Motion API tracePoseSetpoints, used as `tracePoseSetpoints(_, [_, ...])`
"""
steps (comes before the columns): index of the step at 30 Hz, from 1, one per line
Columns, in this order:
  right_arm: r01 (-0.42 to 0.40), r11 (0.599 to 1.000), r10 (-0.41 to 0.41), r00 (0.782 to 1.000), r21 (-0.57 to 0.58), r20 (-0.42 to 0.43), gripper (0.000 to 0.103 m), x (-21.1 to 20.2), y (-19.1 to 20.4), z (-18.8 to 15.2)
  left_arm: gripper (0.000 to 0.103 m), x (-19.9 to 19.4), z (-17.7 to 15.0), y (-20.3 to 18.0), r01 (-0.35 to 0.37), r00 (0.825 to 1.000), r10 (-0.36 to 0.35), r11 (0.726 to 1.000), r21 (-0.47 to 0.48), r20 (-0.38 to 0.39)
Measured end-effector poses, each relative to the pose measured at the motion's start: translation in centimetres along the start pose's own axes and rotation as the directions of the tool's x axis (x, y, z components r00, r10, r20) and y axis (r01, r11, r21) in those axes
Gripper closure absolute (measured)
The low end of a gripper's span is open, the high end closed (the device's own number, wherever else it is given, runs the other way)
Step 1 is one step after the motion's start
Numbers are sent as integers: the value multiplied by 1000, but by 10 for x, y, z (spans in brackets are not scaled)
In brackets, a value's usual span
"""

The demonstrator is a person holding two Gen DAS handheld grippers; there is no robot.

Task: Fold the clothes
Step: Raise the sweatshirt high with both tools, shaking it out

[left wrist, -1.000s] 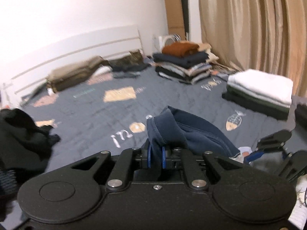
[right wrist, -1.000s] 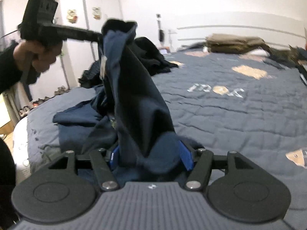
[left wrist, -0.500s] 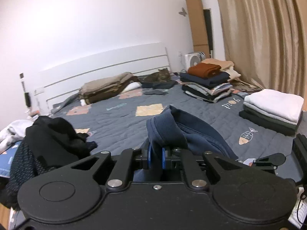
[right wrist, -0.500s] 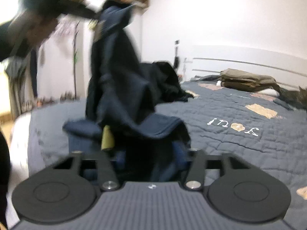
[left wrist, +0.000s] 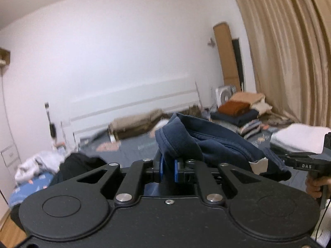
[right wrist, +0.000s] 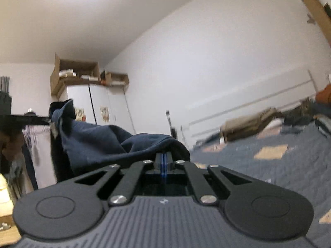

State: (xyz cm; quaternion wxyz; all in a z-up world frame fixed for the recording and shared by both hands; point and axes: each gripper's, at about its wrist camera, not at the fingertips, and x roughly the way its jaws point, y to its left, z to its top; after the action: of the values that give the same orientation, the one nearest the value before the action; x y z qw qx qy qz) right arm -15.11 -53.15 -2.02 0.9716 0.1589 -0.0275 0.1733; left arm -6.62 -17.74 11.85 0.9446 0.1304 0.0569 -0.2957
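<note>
Navy garment (left wrist: 209,142) slung in the air between both tools, clear of the grey quilted bed (right wrist: 269,165), sagging in the middle. Thick hemmed edge pinched in the left gripper (left wrist: 168,166), blue pads nearly together with cloth between them. Opposite edge clamped in the right gripper (right wrist: 163,161), pads fully together, fabric draped over the fingertips.

Probably spreading the piece ahead of a first fold. Best done by drawing both grips apart until the top edge runs taut and level, then matching heights so the body hangs flat without a twist. Worth a shake to drop hidden creases, then lowering onto bare quilt.

Farther off: stacked folded clothes (left wrist: 238,115) by the curtain (left wrist: 289,51), a dark heap (left wrist: 80,163) at the near left.
</note>
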Motion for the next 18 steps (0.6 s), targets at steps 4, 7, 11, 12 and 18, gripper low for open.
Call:
tracePoseSetpoints(4, [1,1000,-4,995,26,100,103,-9,2,47,94,-22,35,-14,-21,997,19,999,35,73])
tracePoseSetpoints(7, [7,1000,-7,987,2,163,103,-11,4,95,94,-39,69,-27,-30,991,21,997,73,129])
tracePoseSetpoints(11, [28,996,-7,972,-89,234,103,-24,16,167,94,-62,116,-43,-56,981,27,988,144,191])
tracePoseSetpoints(12, [34,993,-4,969,-117,247,103,-28,21,185,94,-67,124,-46,-60,978,27,986,154,206])
tracePoseSetpoints(18, [76,961,6,955,-266,297,103,-62,59,267,94,-95,164,-66,-76,954,15,978,192,301])
